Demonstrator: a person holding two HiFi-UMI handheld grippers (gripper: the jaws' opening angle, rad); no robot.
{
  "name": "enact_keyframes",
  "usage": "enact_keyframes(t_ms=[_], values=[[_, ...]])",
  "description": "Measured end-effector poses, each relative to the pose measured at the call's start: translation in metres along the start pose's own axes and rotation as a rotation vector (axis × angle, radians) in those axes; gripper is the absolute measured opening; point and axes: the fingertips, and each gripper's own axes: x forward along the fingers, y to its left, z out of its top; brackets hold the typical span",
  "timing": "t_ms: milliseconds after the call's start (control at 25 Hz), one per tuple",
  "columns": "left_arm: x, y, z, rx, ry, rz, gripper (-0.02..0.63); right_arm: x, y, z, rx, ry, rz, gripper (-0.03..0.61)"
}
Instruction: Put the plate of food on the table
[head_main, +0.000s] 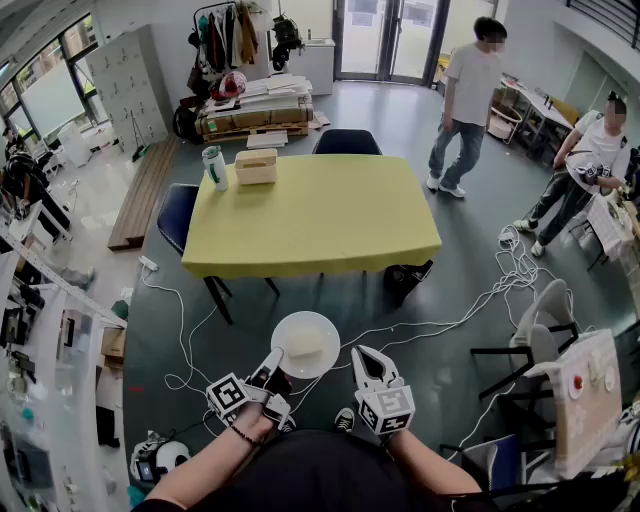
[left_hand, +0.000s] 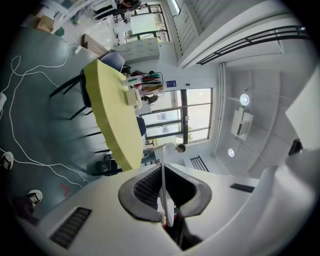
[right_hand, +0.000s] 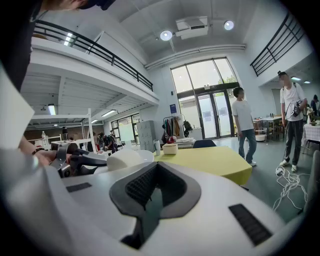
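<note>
Left hand-held gripper (head_main: 277, 355) clamped on near rim of round white plate of pale food (head_main: 306, 344); plate level, face-up, round with no long axis, above grey floor (head_main: 420, 290) short of yellow-clothed bench (head_main: 310, 215). Right hand-held gripper (head_main: 368, 358) jaws apart, empty.

A white plate (head_main: 305, 345). A yellow table (head_main: 315, 215). Navy chair (head_main: 346, 142). Dark grey-green floor (head_main: 400, 110). The white left gripper (head_main: 275, 358) and right gripper (head_main: 362, 357) carry cubes with black-and-white square markers.
</note>
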Motion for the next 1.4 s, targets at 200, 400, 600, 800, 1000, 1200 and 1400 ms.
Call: enact_keyframes(t_ms=[200, 400, 600, 800, 1000, 1200, 1400], values=[[0.000, 0.002, -0.010, 0.010, -0.004, 0.013, 0.020, -0.007, -0.007, -0.002, -0.004, 0.005, 0.000, 0.011], [0.003, 0.000, -0.016, 0.001, -0.018, 0.010, 0.020, -0.007, -0.010, 0.002, -0.014, -0.006, 0.030, 0.011], [0.011, -0.001, -0.023, 0.001, -0.041, 0.013, 0.020, -0.008, -0.028, -0.002, 0.004, 0.016, 0.017, 0.011], [0.017, 0.001, -0.033, -0.010, -0.074, 0.008, 0.020, -0.011, -0.049, -0.008, 0.005, 0.036, 0.006, 0.011], [0.027, 0.004, -0.046, -0.002, -0.095, 0.016, 0.020, -0.017, -0.064, -0.012, -0.008, 0.043, 0.027, 0.012], [0.042, 0.002, -0.060, 0.003, -0.114, 0.014, 0.020, -0.026, -0.083, -0.013, -0.017, 0.038, 0.033, 0.012], [0.053, -0.005, -0.066, 0.002, -0.121, -0.006, 0.020, -0.026, -0.095, -0.014, -0.004, 0.043, 0.026, 0.012]])
